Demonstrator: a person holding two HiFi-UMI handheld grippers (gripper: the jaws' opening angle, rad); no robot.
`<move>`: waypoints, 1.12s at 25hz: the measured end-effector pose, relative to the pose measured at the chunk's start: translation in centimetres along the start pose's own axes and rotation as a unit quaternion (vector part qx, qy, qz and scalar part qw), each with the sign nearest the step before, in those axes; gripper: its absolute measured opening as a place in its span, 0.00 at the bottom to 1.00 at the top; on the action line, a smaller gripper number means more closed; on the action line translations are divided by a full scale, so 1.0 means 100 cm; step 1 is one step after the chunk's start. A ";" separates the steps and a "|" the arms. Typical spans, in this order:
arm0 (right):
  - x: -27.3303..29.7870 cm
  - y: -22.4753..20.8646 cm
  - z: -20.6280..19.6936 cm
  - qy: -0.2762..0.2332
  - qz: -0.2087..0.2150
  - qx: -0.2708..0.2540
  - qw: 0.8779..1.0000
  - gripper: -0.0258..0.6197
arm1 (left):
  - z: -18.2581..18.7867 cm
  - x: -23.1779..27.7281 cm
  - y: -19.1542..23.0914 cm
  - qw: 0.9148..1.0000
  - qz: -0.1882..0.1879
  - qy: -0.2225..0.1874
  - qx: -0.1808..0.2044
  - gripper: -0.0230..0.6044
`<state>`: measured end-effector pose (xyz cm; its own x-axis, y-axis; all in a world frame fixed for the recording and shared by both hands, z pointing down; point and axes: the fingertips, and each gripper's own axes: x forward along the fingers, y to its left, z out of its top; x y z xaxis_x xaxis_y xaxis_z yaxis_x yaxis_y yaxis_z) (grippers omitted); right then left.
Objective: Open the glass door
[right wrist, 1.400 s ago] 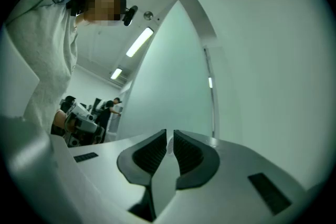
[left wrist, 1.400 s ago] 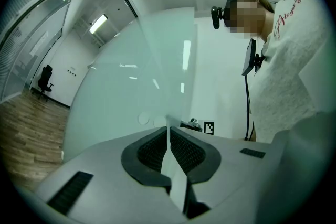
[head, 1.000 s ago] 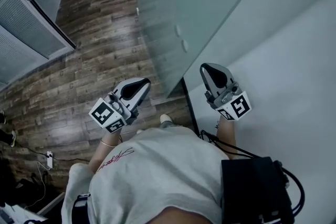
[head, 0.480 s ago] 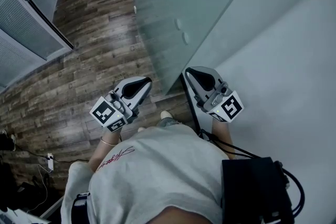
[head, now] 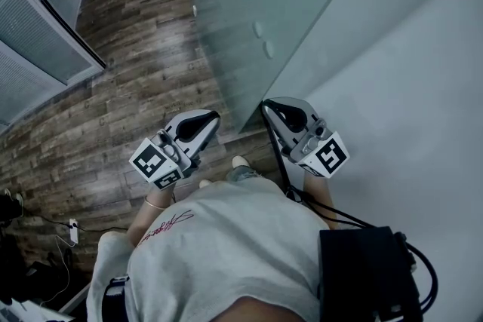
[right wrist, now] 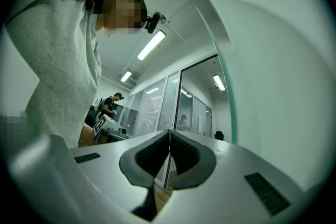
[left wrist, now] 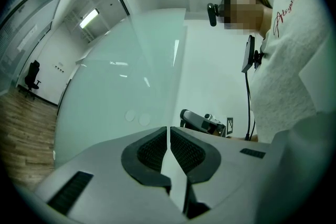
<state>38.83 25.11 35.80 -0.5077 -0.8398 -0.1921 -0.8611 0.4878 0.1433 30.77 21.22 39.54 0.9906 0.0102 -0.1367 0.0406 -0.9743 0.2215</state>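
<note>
The frosted glass door [head: 249,4] fills the top middle of the head view, with two round fittings [head: 264,40] on it, and its free edge runs down to a corner by the floor. My right gripper [head: 266,106] is shut with nothing between its jaws, its tip right at the door's lower edge; whether it touches is unclear. My left gripper [head: 212,118] is also shut and empty, just left of the door's corner. In the left gripper view the door [left wrist: 115,86] stands close ahead. The door's greenish edge [right wrist: 224,81] shows in the right gripper view.
Wood-plank floor [head: 128,64] lies to the left, bounded by a glass partition with blinds [head: 38,34]. A white wall [head: 407,102] is on the right. A dark threshold strip [head: 278,158] runs below the right gripper. Another person [right wrist: 109,105] stands far behind.
My right gripper has moved left from in front of the white wall to the door's edge. The left gripper has hardly shifted.
</note>
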 end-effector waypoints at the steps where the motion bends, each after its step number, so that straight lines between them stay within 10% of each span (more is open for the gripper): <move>1: 0.000 0.000 0.000 0.000 0.001 0.000 1.000 0.07 | 0.000 0.000 0.000 1.000 -0.001 -0.001 0.001 0.09; 28: -0.002 -0.009 -0.008 0.016 0.014 -0.005 1.000 0.07 | 0.003 0.018 -0.009 1.000 0.000 0.000 0.017 0.09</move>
<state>39.74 24.69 36.50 -0.5297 -0.8336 -0.1569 -0.8466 0.5082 0.1581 32.48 22.10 38.82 0.9906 0.0109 -0.1360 0.0367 -0.9813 0.1892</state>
